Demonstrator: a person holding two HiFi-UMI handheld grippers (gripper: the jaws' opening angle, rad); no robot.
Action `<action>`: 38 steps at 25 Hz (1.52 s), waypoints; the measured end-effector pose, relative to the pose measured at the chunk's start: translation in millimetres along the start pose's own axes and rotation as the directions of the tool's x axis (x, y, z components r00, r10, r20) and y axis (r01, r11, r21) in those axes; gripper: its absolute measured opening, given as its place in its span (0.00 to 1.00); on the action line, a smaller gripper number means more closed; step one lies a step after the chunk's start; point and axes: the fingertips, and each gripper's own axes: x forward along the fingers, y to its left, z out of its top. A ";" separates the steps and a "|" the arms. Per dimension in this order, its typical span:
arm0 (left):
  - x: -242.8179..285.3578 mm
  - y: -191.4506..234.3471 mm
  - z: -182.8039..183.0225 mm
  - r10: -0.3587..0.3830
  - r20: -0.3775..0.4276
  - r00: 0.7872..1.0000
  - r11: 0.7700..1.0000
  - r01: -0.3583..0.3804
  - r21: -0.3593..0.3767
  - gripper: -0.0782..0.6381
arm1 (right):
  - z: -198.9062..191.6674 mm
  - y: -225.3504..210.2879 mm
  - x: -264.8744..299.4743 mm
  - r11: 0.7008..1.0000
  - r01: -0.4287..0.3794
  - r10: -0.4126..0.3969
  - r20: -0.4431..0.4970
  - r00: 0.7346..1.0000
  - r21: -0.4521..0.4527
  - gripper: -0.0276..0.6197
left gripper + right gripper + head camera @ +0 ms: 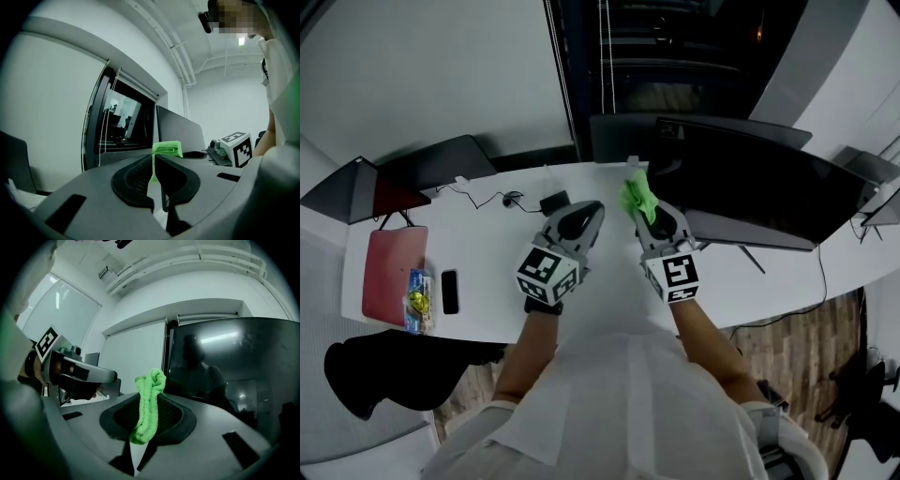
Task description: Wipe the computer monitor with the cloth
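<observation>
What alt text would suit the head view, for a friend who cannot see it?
Seen from above, a person's right gripper holds a bright green cloth close to a dark computer monitor on a white desk. The left gripper is beside it, shut and empty; a phone lies at the view's left.

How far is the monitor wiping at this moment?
Done: the cloth is picked up, clamped in the right tool. In hand: it is held up near the left edge of the dark monitor; contact cannot be confirmed. Remaining: the wiping itself. The left tool is shut and empty beside it.
</observation>
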 end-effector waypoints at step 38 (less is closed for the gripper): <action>0.6 -10.0 -3.6 -0.001 -0.014 1.000 1.000 0.001 -0.015 0.15 | -66.4 39.9 -15.5 0.981 -0.195 0.192 -0.201 0.961 0.005 0.15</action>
